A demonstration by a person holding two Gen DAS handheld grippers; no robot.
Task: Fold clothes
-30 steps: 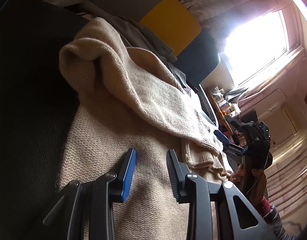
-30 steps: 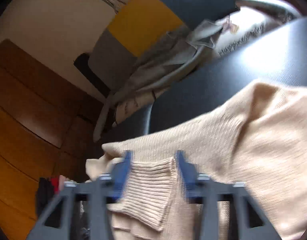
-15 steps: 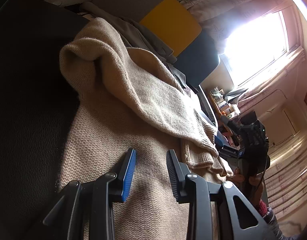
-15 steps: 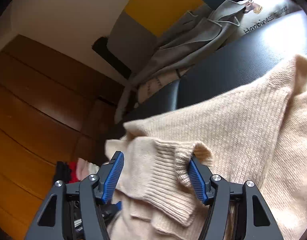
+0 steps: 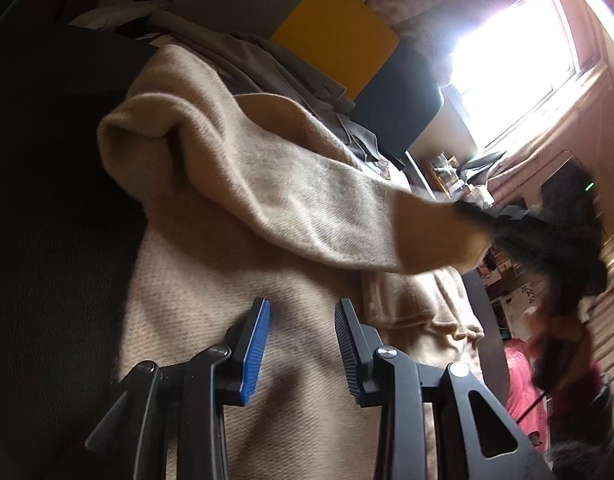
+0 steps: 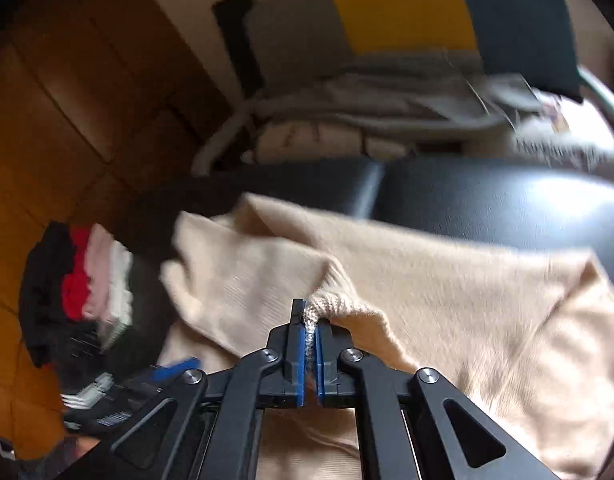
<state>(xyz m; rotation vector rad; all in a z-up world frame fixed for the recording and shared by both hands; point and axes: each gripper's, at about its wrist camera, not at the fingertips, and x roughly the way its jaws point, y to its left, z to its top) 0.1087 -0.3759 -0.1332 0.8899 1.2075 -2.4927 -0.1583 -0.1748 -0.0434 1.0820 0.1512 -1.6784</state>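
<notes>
A: Where is the sweater (image 6: 447,304) lying?

B: On the black sofa seat (image 6: 487,204). Your right hand-held gripper (image 6: 309,330), having just been closing, is pinching its cuff (image 6: 333,304); the left hand-held gripper (image 5: 301,344) is hovering, spread. Keep the sleeve taut while carrying it across.

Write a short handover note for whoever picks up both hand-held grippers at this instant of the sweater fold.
Right hand-held gripper: jaws have just closed, now shut on the sweater cuff, sleeve lifted.
Left hand-held gripper: open over the beige sweater body, pads not pressing it.
Sweater lies on the black sofa seat; folded clothes stack beside it.
Done: cuff gripped.
Left: probably carry the sleeve across the body, then finish folding.
</notes>
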